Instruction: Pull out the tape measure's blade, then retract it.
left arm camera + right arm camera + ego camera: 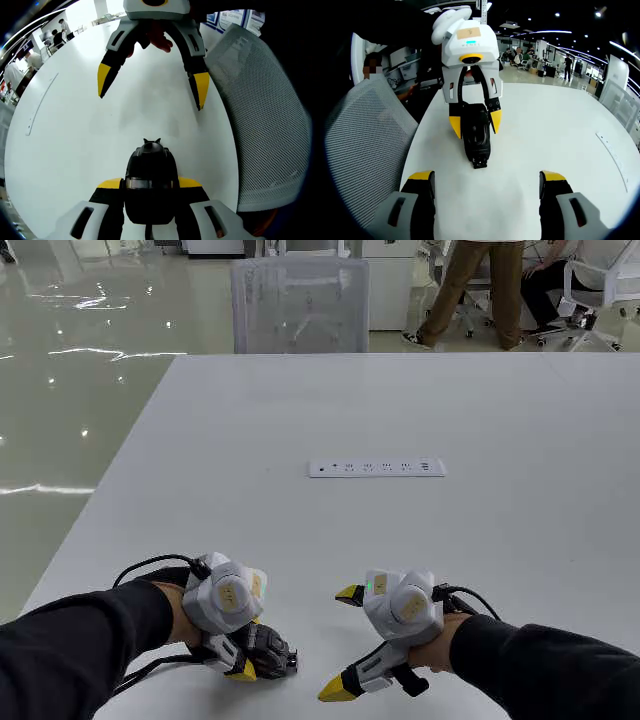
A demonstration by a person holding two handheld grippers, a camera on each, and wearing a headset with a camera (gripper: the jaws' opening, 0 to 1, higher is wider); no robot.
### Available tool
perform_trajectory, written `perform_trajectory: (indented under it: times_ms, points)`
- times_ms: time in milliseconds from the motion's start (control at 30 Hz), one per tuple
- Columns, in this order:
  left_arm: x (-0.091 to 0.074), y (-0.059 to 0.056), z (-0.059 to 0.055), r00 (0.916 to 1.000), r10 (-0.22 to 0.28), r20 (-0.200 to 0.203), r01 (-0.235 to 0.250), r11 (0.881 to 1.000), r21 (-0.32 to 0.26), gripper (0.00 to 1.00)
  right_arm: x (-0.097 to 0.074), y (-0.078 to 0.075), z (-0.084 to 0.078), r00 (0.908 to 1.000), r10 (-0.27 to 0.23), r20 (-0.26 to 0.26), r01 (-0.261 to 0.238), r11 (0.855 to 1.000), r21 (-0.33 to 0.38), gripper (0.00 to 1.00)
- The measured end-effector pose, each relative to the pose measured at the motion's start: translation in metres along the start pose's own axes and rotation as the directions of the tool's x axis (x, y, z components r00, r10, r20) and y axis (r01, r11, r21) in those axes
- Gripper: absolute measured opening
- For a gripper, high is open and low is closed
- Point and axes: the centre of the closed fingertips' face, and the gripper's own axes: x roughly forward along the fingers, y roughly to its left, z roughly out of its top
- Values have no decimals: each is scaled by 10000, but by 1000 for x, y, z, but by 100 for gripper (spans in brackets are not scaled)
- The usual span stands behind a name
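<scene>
My left gripper [262,652] sits at the near left of the white table [400,400], shut on a black tape measure [270,648]. In the left gripper view the tape measure [150,165] lies between the yellow-tipped jaws, with its blade hook at the case mouth and no blade drawn out. My right gripper [342,642] stands open a short way to the right, facing the tape measure with nothing in it. From the right gripper view its own jaws [487,176] are spread wide. The left gripper [475,125] across from it holds the tape measure [476,142] pointing this way.
A white power strip [376,468] lies flat at the middle of the table. A grey mesh chair [300,305] stands at the far edge, and people [480,290] are beyond at the back right. Another mesh chair back [260,125] is close behind me.
</scene>
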Motion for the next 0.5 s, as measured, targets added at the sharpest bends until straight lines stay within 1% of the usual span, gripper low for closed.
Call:
perform_trajectory:
  times_ms: [33, 100, 133, 300, 367, 500]
  points:
    - [1, 1, 0, 10000, 18, -31, -19, 9999, -166, 35, 3, 2, 1, 9999, 131, 43, -131, 9999, 109, 82]
    - [1, 2, 0, 9999, 65, -84, -68, 9996, -275, 35, 6, 4, 3, 9997, 236, 69, -236, 9997, 81, 79]
    - [0, 2, -1, 10000, 41, -71, -43, 9996, -286, 35, 9, 5, 3, 9995, 296, 57, -297, 9995, 65, 76]
    - [0, 2, 0, 9998, 102, 142, -95, 9987, -492, 34, 22, 7, -1, 9988, 445, -226, -448, 9989, -108, 63]
    - [-1, 2, 0, 9997, 129, 187, -119, 9986, -520, 34, 26, 10, 2, 9983, 518, -267, -525, 9983, -266, 57]
    - [0, 2, 0, 9997, 114, 193, -104, 9985, -537, 34, 36, 13, 2, 9965, 665, -498, -692, 9962, -533, 51]
